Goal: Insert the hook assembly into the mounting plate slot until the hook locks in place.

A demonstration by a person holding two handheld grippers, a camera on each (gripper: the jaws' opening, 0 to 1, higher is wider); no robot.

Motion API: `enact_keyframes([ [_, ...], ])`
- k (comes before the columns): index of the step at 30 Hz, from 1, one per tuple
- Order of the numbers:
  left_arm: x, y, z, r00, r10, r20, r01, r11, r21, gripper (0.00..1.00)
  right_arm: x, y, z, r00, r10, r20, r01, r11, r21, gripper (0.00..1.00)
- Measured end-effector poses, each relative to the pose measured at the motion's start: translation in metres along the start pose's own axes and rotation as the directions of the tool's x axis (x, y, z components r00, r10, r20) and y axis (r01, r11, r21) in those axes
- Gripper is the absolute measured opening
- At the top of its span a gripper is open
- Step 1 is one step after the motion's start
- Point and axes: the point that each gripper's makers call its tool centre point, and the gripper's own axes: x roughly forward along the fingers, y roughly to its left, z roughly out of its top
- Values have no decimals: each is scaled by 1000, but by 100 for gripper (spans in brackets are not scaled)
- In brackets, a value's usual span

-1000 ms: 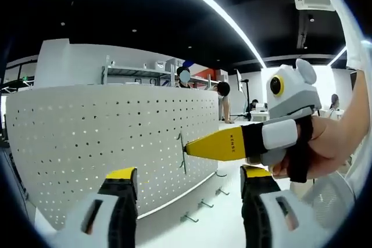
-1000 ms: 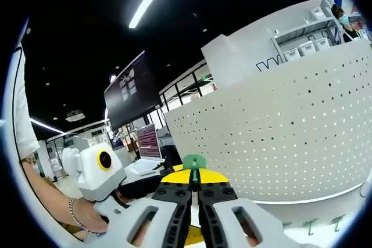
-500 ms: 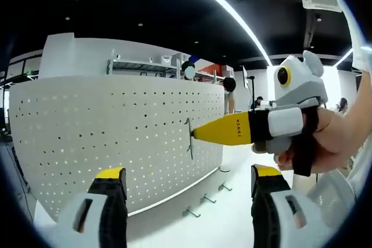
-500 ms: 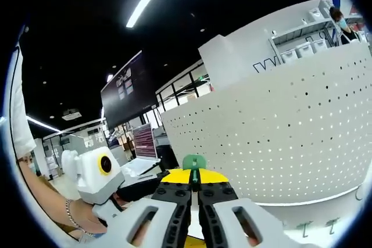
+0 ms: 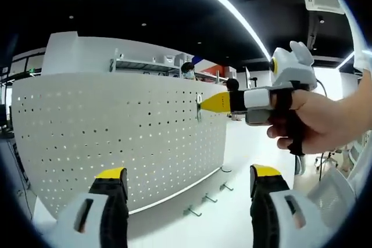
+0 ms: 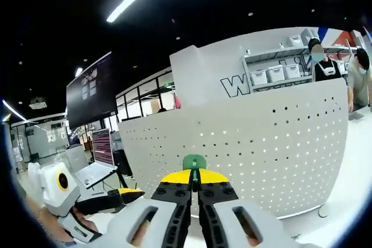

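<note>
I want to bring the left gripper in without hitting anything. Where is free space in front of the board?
Free: the white table between the pegboard base and the left gripper, right of the loose hooks. Crowded: the board's upper right edge, where the right gripper holds a hook close to the holes.

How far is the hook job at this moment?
Done: the right tool is shut on the hook. In hand: it holds the hook near the top edge of the pegboard. Left: seating and locking it. The left tool is open; spare hooks lie below.
</note>
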Motion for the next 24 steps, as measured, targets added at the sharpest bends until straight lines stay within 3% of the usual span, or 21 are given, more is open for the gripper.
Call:
enact_keyframes([
  [24,-21,18,-21,999,43,-10,-43,999,-11,88,62,-3,19,999,-27,46,29,999,-40,0],
])
